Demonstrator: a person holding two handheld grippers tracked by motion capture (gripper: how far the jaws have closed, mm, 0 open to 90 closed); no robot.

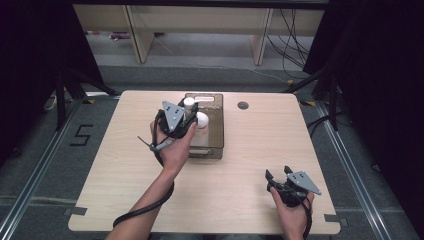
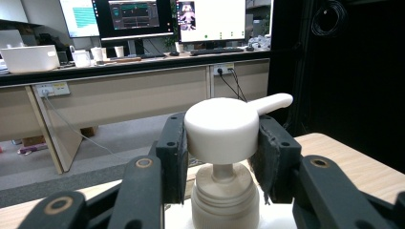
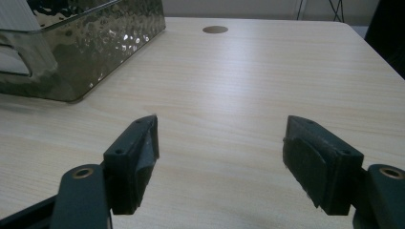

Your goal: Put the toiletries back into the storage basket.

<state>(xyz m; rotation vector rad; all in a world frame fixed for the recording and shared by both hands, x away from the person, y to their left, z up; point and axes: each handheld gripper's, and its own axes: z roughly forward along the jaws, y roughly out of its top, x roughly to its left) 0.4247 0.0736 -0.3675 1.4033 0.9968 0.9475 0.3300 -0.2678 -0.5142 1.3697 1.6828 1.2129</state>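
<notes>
A white pump bottle (image 1: 189, 103) stands in a dark translucent tray (image 1: 216, 135) at the middle back of the table. My left gripper (image 1: 186, 118) is over the tray, shut on the bottle's pump head. In the left gripper view both pads press the sides of the round white pump head (image 2: 220, 130); its spout points away to the right and the ribbed collar (image 2: 224, 198) sits below. My right gripper (image 1: 280, 175) rests near the front right of the table, open, with bare wood between its jaws in the right gripper view (image 3: 219, 143).
More white items lie in the tray (image 3: 95, 47), beside the bottle. A round cable hole (image 1: 243, 105) sits in the tabletop right of the tray. Desks with monitors (image 2: 138, 19) stand beyond the table's far edge.
</notes>
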